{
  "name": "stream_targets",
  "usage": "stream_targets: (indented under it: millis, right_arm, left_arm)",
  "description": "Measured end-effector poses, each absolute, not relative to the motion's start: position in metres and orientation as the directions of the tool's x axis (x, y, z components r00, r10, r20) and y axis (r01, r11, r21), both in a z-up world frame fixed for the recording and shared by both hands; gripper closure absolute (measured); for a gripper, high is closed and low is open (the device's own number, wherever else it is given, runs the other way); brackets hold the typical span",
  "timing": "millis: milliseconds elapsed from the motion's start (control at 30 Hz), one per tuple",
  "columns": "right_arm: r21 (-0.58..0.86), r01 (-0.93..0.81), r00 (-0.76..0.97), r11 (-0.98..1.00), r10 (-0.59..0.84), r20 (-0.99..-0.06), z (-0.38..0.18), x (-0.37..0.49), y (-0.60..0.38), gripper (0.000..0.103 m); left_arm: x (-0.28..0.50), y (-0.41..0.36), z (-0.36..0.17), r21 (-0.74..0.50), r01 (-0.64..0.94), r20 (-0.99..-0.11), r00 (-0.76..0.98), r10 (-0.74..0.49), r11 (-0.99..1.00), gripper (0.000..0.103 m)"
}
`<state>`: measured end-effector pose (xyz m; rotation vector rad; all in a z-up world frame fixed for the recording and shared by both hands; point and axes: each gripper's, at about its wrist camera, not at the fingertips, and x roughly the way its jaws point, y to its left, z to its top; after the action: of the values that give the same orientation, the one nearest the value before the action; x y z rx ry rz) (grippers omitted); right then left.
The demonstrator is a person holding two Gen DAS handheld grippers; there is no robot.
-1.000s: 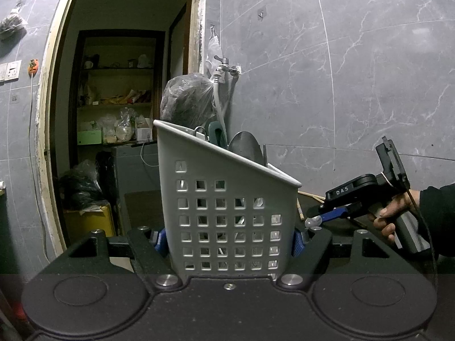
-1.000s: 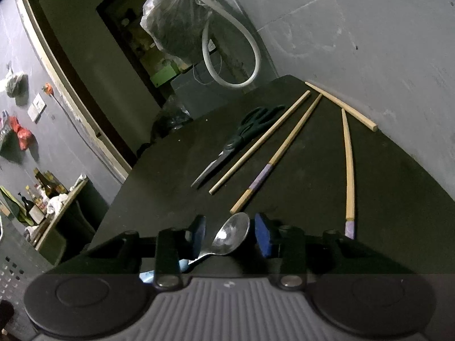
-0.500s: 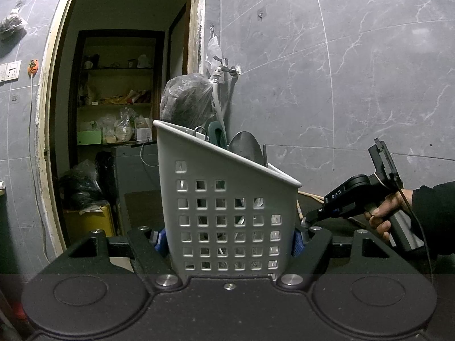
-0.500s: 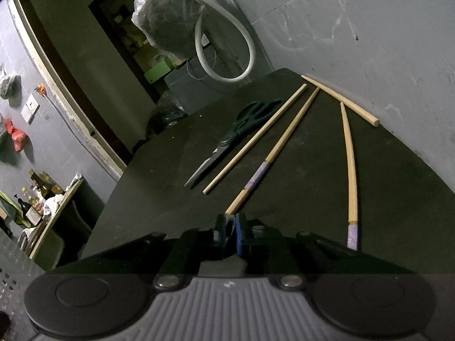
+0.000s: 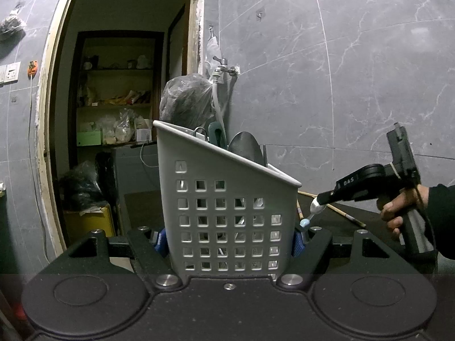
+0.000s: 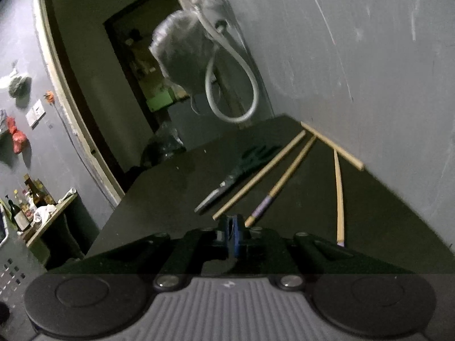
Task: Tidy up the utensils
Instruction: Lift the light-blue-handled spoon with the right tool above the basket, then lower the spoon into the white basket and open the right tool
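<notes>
On the dark table [image 6: 384, 199] by the grey tiled wall, the left gripper [image 5: 229, 236] clamps the white utensil basket [image 5: 227, 199], while just to its right the right gripper [image 5: 320, 200], clenched on a spoon [image 5: 311, 211], holds it handle-down below the rim.

The white perforated plastic caddy [image 5: 227, 213] stands clamped between the left gripper's [image 5: 227, 238] blue pads, filling the middle of the dark tabletop [image 6: 384, 199]. Its open top is partly taken up by a green handle [image 5: 217, 136] and a dark rounded utensil head [image 5: 244, 149], though the lower, sloped corner to the right is open. Behind, the grey marble-patterned wall [image 5: 355, 85] closes off the far edge. Further along, green-handled scissors [image 6: 239, 170] and four wooden chopsticks [image 6: 339, 193] lie fanned across the top; bare surface remains left of the scissors.
</notes>
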<state>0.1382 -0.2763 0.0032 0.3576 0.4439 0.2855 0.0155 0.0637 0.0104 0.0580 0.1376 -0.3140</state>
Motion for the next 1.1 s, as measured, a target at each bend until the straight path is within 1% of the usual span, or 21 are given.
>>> stream_targets:
  millis: [133,267,433,533,733,867,933,1100]
  right_arm:
    - [0.303,-0.211,0.897,0.929,0.307,-0.318,0.016,0.119,-0.266,0.099]
    - [0.179,-0.227,0.93,0.957,0.268,-0.253,0.033,0.098,-0.25,0.1]
    - [0.044,-0.248,0.952,0.968,0.251,-0.177,0.052,0.077,-0.227,0.1]
    - [-0.023,-0.255,0.957,0.967,0.249,-0.149,0.059,0.068,-0.214,0.1]
    - [-0.082,-0.266,0.959,0.96,0.255,-0.126,0.062,0.057,-0.2,0.1]
    - [-0.084,-0.29,0.954,0.953,0.28,-0.109,0.07,0.054,-0.198,0.1]
    - [-0.092,-0.292,0.955,0.952,0.285,-0.08,0.077,0.052,-0.198,0.1]
    - [-0.138,-0.308,0.949,0.941,0.314,0.026,0.108,0.038,-0.196,0.1]
  left_arm:
    - [0.015,0.064,0.01,0.036,0.312,-0.144,0.942,-0.304,0.949,0.026]
    - [0.015,0.063,0.01,0.036,0.312,-0.144,0.942,-0.304,0.949,0.026]
    - [0.016,0.064,0.01,0.036,0.312,-0.144,0.942,-0.304,0.949,0.026]
    - [0.015,0.064,0.01,0.036,0.313,-0.144,0.941,-0.305,0.949,0.026]
    - [0.016,0.064,0.01,0.037,0.312,-0.144,0.942,-0.304,0.949,0.026]
    - [0.015,0.063,0.01,0.036,0.312,-0.144,0.942,-0.304,0.949,0.026]
    - [0.015,0.063,0.01,0.037,0.312,-0.144,0.942,-0.304,0.949,0.026]
    - [0.015,0.064,0.01,0.037,0.312,-0.144,0.942,-0.304,0.949,0.026]
